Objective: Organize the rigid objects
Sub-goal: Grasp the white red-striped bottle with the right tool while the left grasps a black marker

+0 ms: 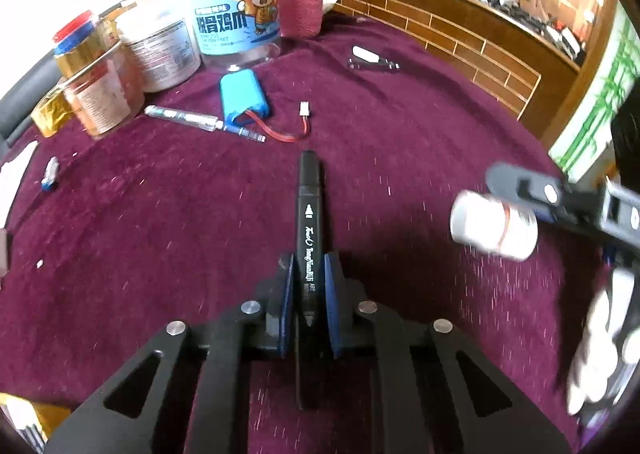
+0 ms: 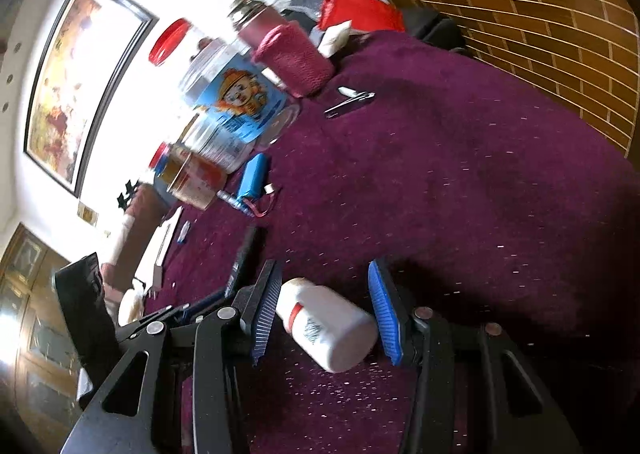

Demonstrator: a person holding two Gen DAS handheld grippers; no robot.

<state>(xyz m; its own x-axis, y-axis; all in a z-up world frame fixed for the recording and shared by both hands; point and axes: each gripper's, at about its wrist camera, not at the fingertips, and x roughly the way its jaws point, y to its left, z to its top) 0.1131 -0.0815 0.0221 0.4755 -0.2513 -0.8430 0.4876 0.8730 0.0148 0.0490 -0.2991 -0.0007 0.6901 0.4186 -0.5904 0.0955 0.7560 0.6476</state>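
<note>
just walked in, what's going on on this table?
A person is tidying with two handheld grippers. The left gripper is shut on a black marker that points away over the purple cloth. The right gripper holds a small white bottle between its blue pads. Jars, a blue battery pack and nail clippers sit farther back.

Purple cloth [image 1: 400, 157] over the table, framed painting [image 2: 76, 77] on white wall, wood panelling [image 2: 540, 33], red bag [image 2: 356, 9].
</note>
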